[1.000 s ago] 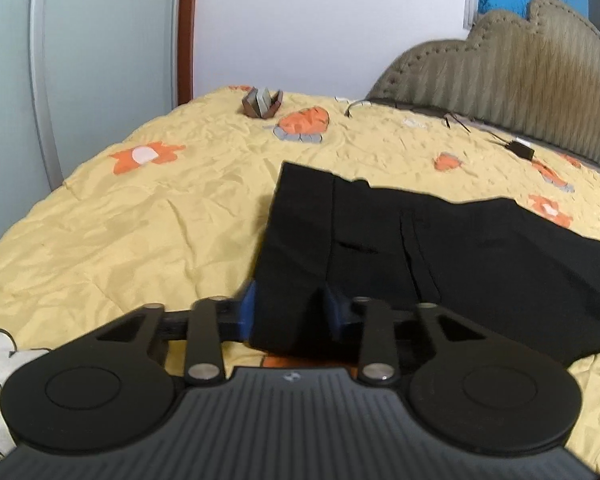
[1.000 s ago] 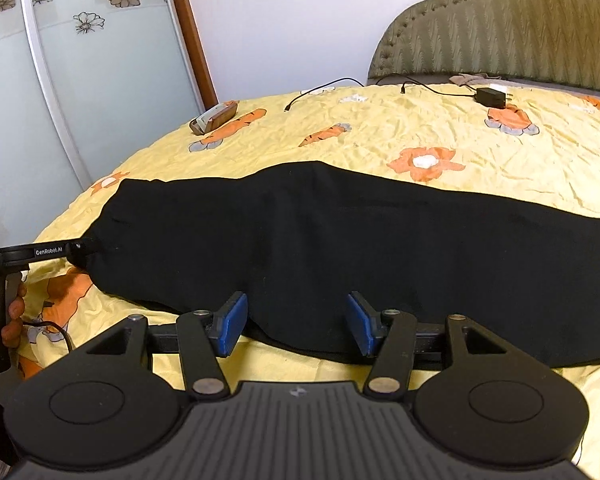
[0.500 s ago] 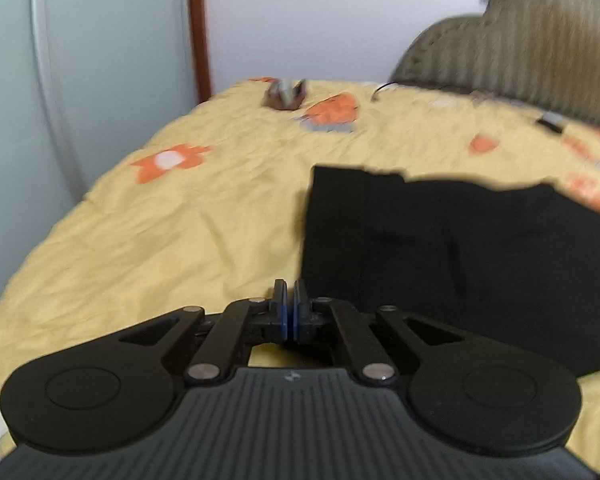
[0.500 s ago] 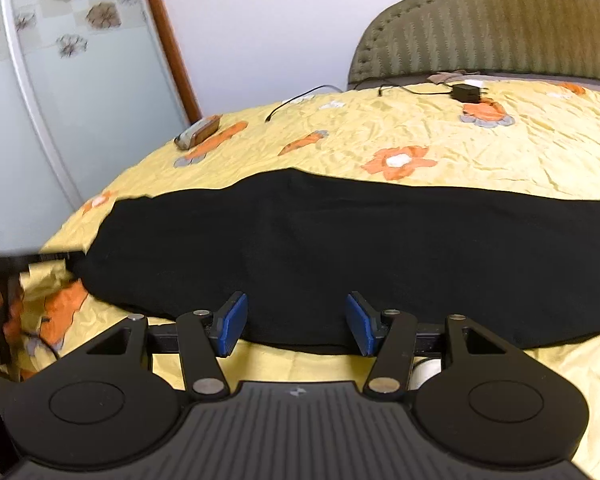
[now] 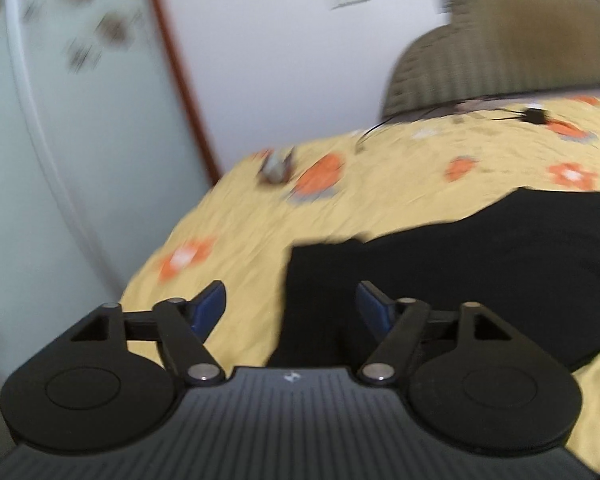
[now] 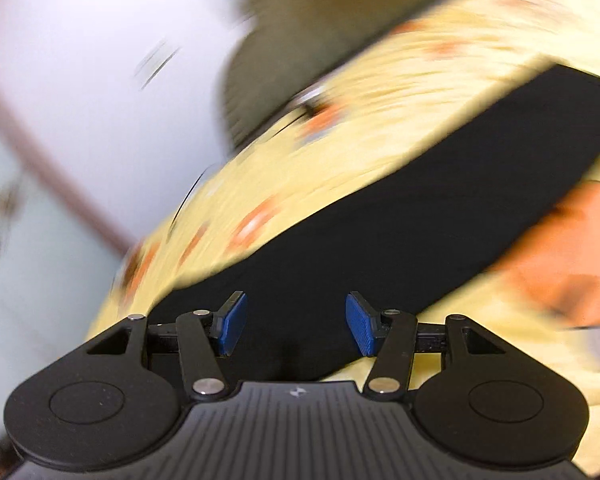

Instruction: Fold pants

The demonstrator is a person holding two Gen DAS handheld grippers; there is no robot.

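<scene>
1. My left gripper [image 5: 290, 306] has just been spreading its jaws and they now stand wide apart, with nothing pinched between the blue pads [image 5: 208, 306].
2. The black pants [image 5: 480, 276] lie flat on the bed just ahead of that gripper and off to its right. Their near left corner edge runs down between my two left fingers, but neither pad presses on the cloth.
3. The yellow bedspread [image 5: 228, 240] with orange flower prints shows bare under my left finger and ahead of it to the left.
4. My right gripper [image 6: 294, 324] holds its jaws parted about halfway. I see no cloth caught between its pads [image 6: 360, 326].
5. From the right wrist view the pants [image 6: 400, 208] stretch as a long dark band from right under the fingers away to the upper right, and the whole view is tilted and badly smeared.
6. Far ahead of both grippers stands the olive padded headboard [image 5: 512, 48]. A dark cable with a small black plug [image 5: 534, 115] lies on the bedspread just before it.
7. A small brownish object [image 5: 276, 166] sits well ahead of my left gripper, too blurred for me to name.
</scene>
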